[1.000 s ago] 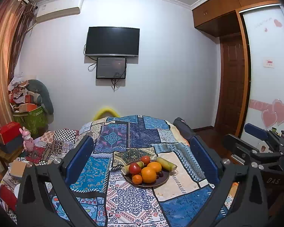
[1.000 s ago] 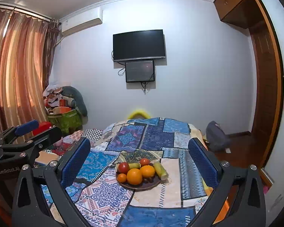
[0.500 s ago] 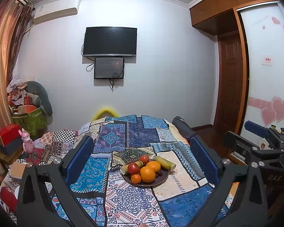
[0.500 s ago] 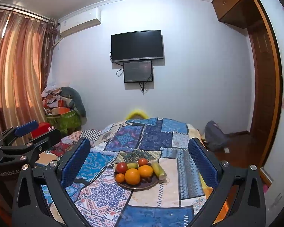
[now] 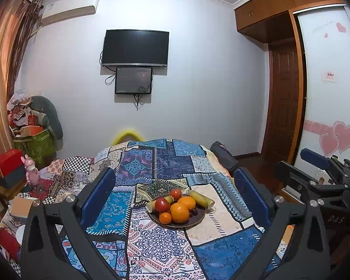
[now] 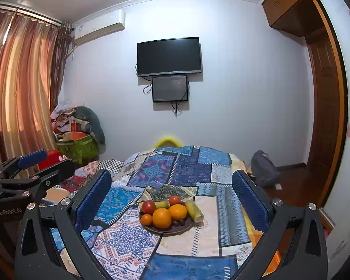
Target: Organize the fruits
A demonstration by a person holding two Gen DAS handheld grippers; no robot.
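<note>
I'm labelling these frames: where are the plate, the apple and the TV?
plate [image 5: 198, 219]: left wrist view, bare front-right rim.
apple [image 5: 162, 204]: left wrist view, middle of its red skin.
TV [image 6: 169, 56]: right wrist view, middle of the dark screen.

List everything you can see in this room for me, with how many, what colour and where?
plate: one, dark brown, on the quilt, holding the fruit
oranges: two large, orange, front of plate
tangerine: one, orange, front left of plate
apples: two, red, left and back of plate
corn cobs: two, yellow-green, right and back left of plate
patchwork quilt: one, mostly blue, covering the bed
television: one, black, on the wall
small screen: one, black, under the television
air conditioner: one, white, top left of wall
curtains: orange-brown, left
backpack: one, grey, floor right of bed
left claw: open, blue pads
right claw: open, blue pads
</note>
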